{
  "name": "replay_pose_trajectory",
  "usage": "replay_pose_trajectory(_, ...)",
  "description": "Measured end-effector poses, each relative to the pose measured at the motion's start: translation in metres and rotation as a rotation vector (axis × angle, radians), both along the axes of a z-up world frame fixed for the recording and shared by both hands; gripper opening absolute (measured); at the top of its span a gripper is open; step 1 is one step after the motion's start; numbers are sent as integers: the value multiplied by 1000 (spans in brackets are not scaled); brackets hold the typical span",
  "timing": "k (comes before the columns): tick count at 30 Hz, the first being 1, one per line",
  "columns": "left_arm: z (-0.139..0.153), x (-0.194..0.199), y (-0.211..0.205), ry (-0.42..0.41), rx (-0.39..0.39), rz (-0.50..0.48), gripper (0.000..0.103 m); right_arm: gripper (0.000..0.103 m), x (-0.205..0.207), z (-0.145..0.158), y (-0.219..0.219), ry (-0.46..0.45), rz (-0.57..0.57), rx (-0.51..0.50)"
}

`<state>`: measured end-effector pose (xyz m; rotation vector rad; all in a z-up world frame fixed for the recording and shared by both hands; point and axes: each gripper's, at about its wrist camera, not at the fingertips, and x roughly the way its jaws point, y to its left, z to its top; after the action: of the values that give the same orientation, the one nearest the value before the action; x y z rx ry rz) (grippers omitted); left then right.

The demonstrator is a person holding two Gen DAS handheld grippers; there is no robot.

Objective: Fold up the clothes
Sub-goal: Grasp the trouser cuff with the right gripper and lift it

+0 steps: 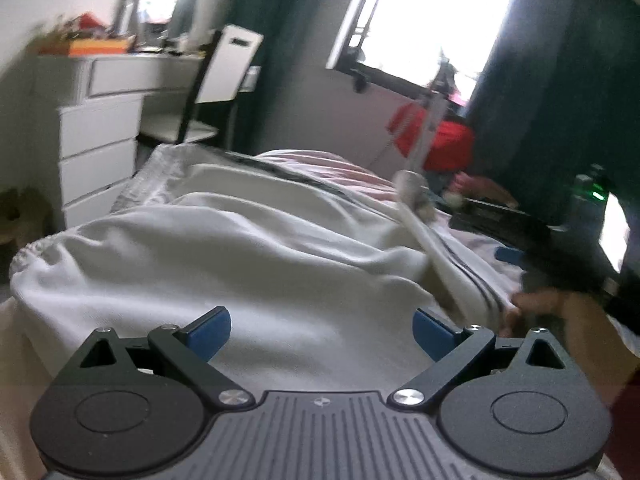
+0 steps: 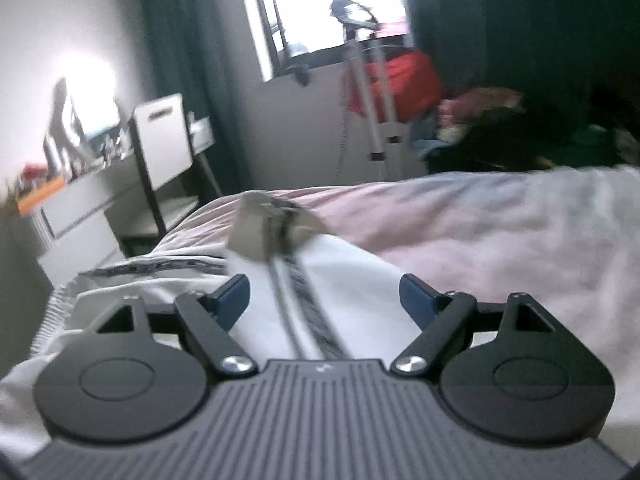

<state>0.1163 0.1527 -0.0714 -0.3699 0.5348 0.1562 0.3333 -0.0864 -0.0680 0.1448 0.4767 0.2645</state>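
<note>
White garment (image 1: 240,264), rumpled, spread across the bed (image 1: 352,168), filling the middle of the left wrist view. Dark stripes along its right edge, running toward the far end. Left hand-held gripper (image 1: 322,334) low over the cloth, blue pads (image 1: 210,332) spread wide apart, nothing between them. Hard to tell whether the pads touch the fabric. At right, a bare hand (image 1: 540,308) on the striped edge, the dark body of the right hand-held gripper (image 1: 532,236) above it, blurred. Beyond the bed: white drawers (image 1: 98,148) at left, cluttered on top, a chair (image 1: 218,80) beside them, a bright window (image 1: 432,16), something red (image 1: 436,140) under the sill. All a bit smeared by motion.

Over to the right wrist view. Same white garment (image 2: 352,276) right under the right hand-held gripper (image 2: 324,298), its dark stripe (image 2: 304,300) running straight up between the two blue pads (image 2: 234,296). Pads wide apart, gripping nothing. A grey cuff or hem (image 2: 272,224) at the far end of the stripe, blurred. Pale pink bed cover (image 2: 500,220) stretching off to the right of the garment. Behind: the chair (image 2: 160,148) and drawers (image 2: 76,216) at left, dark curtain (image 2: 180,60), window (image 2: 320,0), a white stand (image 2: 376,92) with the red thing (image 2: 408,76) beside it.
</note>
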Motion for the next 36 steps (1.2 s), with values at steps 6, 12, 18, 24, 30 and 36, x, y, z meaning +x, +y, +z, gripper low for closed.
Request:
replay_pose_trajectory(6,-24,24,9,39,-29,15,99,81,56,-24,73,36,72,-133)
replay_pose_trajectory(12,-29,29,4,19,1,-5,99,12,67,-28,63,50,-137,-158)
replay_pose_trajectory(18,-22,23,2,-8,18,17,98,6,29,29,-6,-128,-339,-110)
replay_pose_trajectory(24,-11,12,-7,-45,55,5,98,6,-33,90,-91,-308,-527,-115)
replay_pose_trajectory(30,-5,4,-8,-62,72,12,98,5,-81,123,-178,-384,-695,-108)
replay_pose_trajectory(36,-4,2,-9,-60,86,5,98,6,-123,114,-231,-373,-793,16)
